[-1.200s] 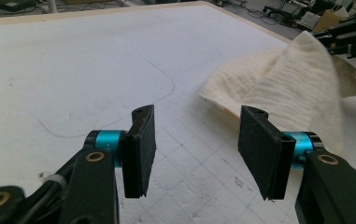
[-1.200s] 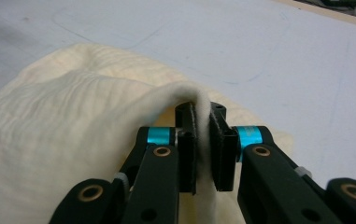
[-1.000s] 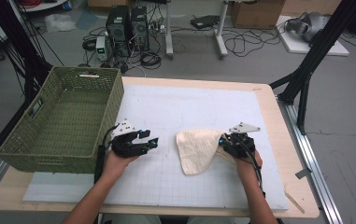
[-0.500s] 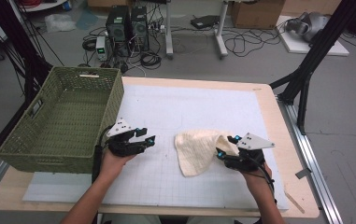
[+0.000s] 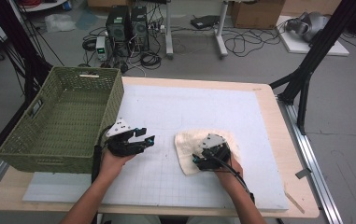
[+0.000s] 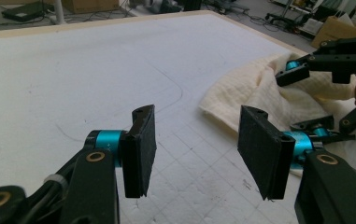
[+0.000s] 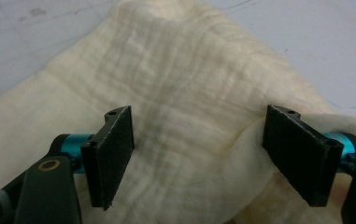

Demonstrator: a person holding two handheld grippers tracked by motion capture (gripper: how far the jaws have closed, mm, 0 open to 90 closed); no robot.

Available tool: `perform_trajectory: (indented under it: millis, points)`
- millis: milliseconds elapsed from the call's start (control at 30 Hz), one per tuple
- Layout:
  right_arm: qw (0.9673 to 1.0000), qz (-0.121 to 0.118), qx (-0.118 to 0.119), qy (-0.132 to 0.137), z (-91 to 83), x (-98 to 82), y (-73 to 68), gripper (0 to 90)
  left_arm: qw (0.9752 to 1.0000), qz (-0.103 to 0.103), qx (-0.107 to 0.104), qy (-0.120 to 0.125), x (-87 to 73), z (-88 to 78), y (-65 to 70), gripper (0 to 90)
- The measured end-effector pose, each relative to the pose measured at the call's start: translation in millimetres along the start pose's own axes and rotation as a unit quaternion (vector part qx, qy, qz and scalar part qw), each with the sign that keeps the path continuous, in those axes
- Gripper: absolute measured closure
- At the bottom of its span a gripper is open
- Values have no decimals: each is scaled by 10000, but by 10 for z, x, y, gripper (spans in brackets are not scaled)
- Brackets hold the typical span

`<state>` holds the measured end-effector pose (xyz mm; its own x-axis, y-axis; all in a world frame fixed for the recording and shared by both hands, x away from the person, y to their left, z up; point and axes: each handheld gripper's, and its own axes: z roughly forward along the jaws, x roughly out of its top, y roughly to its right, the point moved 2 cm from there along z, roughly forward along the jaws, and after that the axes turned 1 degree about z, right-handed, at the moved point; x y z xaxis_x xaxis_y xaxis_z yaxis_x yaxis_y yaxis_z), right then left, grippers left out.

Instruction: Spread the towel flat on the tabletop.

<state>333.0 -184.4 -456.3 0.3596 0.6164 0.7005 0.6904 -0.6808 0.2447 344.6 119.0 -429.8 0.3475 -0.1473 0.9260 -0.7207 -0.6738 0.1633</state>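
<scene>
The right gripper [image 5: 198,159] hangs with its jaws spread wide over the cream cloth [image 5: 187,143], which lies directly under it, while the left gripper [image 5: 146,138], also spread, stays beside the cloth's edge.

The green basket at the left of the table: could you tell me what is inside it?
The green basket looks empty: bare woven floor and walls show. Its near wall hides the closest strip of floor.

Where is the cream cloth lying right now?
In the high view the cream cloth lies on the white mat, right of centre, under the open right gripper, with the left gripper and green basket to its left.
</scene>
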Motion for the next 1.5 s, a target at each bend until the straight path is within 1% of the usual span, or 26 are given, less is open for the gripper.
perform_trajectory:
  millis: [67, 100, 133, 167, 200, 233, 267, 300, 333, 367, 433, 467, 500, 533, 600, 633, 667, 767, 900, 1033, 1133, 1200, 1267, 1400, 1433, 1500]
  points:
    - [9997, 219, 44, -11, 21, 2, 43, 369, 10000, 0, 8, 2, 2, -3, 0, 470]
    - [9995, 319, 88, 3, 27, 0, 63, 459, 10000, 0, 26, 16, 4, -7, 0, 470]
    - [9993, 355, 94, 0, 26, -2, 72, 554, 10000, 35, 79, 19, 9, -13, 1, 471]
    - [9991, 386, 155, 23, 31, -2, 75, 645, 9998, 109, 163, 28, 16, -23, 8, 472]
    - [9989, 395, 247, 27, 41, 1, 70, 714, 9996, 184, 203, 27, 28, -37, 9, 474]
    - [9988, 414, 279, 15, 45, 9, 41, 775, 9995, 206, 226, 65, 43, -54, 5, 476]
    - [9990, 361, 263, 3, 47, 20, 15, 793, 9994, 218, 251, 113, 57, -73, -1, 477]
    - [9989, 350, 305, -14, 46, 29, -11, 802, 9992, 227, 290, 163, 68, -85, -4, 477]
    - [9985, 369, 392, 5, 47, 39, -19, 806, 9990, 234, 313, 212, 75, -91, -3, 477]
    - [9977, 424, 534, 21, 44, 48, -34, 808, 9990, 263, 313, 200, 76, -94, -3, 478]
    - [9958, 444, 793, 75, 39, 77, -88, 810, 9989, 282, 335, 179, 73, -92, -5, 480]
    - [9937, 468, 1012, 142, 30, 99, -117, 810, 9988, 285, 346, 184, 73, -91, -7, 480]
    - [9904, 495, 1266, 243, 13, 128, -159, 810, 9988, 276, 355, 196, 75, -93, -7, 480]
    - [9881, 447, 1438, 323, -11, 163, -202, 808, 9987, 274, 368, 209, 77, -94, -8, 480]
    - [9848, 431, 1607, 494, -80, 236, -239, 797, 9988, 276, 364, 199, 76, -95, -7, 480]
    - [9827, 530, 1656, 631, -120, 266, -220, 785, 9988, 281, 356, 193, 75, -94, -7, 480]
    - [9817, 589, 1648, 755, -157, 291, -180, 779, 9988, 278, 356, 193, 75, -93, -6, 480]
    - [9827, 770, 1374, 974, -260, 323, -14, 781, 9988, 276, 350, 186, 74, -92, -6, 480]
    - [9847, 1020, 939, 1059, -312, 303, 239, 778, 9989, 257, 352, 174, 69, -84, -6, 480]
    - [9847, 1361, 541, 947, -267, 228, 492, 773, 9990, 247, 341, 166, 67, -83, -5, 480]
    - [9844, 1525, 178, 862, -244, 169, 682, 767, 9991, 234, 323, 141, 62, -76, -3, 480]
    - [9825, 1662, -118, 829, -235, 118, 795, 768, 9992, 238, 312, 116, 58, -69, -3, 480]
    - [9809, 1788, -389, 654, -210, 45, 889, 766, 9993, 224, 290, 100, 54, -60, 0, 480]
    - [9714, 2134, -971, 371, -196, -96, 1054, 760, 9994, 210, 274, 103, 52, -57, 2, 480]
    - [9684, 2209, -1116, 294, -196, -123, 1082, 736, 9994, 212, 270, 96, 52, -56, -1, 480]
    - [9647, 2286, -1295, 184, -213, -165, 1120, 691, 9994, 205, 269, 98, 49, -50, 1, 480]
